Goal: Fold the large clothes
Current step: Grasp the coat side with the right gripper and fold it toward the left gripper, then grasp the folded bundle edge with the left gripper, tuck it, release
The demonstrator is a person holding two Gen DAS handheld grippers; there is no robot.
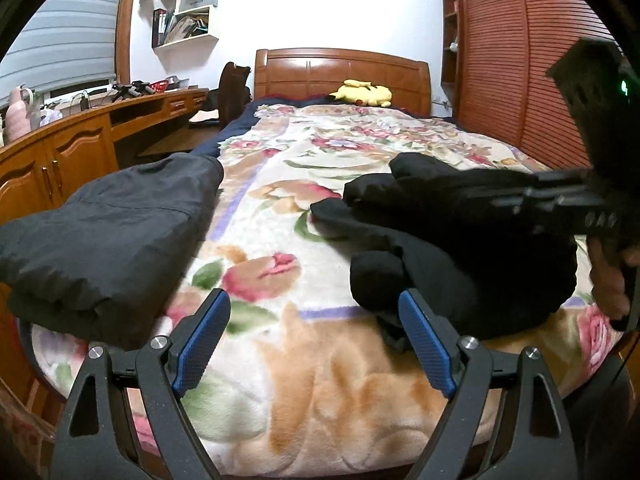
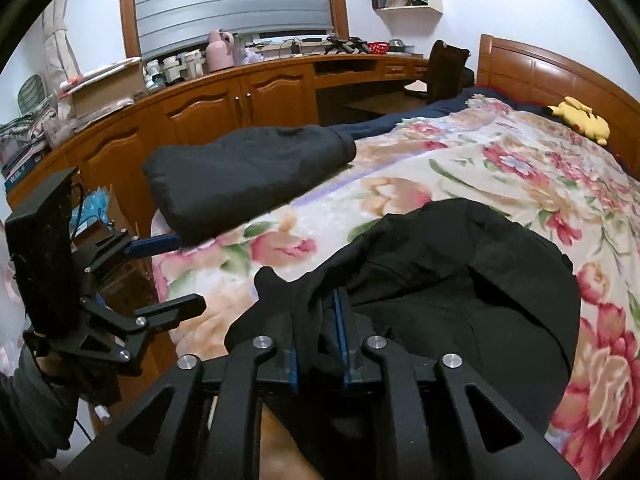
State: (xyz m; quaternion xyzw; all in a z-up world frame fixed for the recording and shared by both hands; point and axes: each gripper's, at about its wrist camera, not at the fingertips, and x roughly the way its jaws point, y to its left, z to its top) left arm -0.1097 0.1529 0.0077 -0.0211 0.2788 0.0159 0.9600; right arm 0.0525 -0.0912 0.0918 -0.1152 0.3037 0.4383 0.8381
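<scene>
A black garment point(image 2: 460, 280) lies bunched on the floral blanket point(image 2: 500, 168) near the bed's foot. My right gripper point(image 2: 319, 350) is shut on a fold of its edge, and the cloth fills the narrow gap between the blue pads point(image 2: 345, 344). In the left wrist view the same black garment point(image 1: 460, 248) lies right of centre, with the right gripper point(image 1: 520, 200) reaching into it, blurred. My left gripper point(image 1: 316, 340) hovers open over bare blanket point(image 1: 304, 208), holding nothing. A folded dark grey garment point(image 1: 108, 232) lies on the bed's left edge; the left gripper point(image 2: 188, 276) stands just short of that folded garment point(image 2: 240, 176).
A yellow plush toy point(image 1: 364, 94) lies by the wooden headboard point(image 1: 340, 68). A long wooden cabinet point(image 2: 200, 104) cluttered on top runs along the bed's left side, with a chair point(image 2: 444, 72) at its desk. A slatted wardrobe point(image 1: 520, 60) stands to the right.
</scene>
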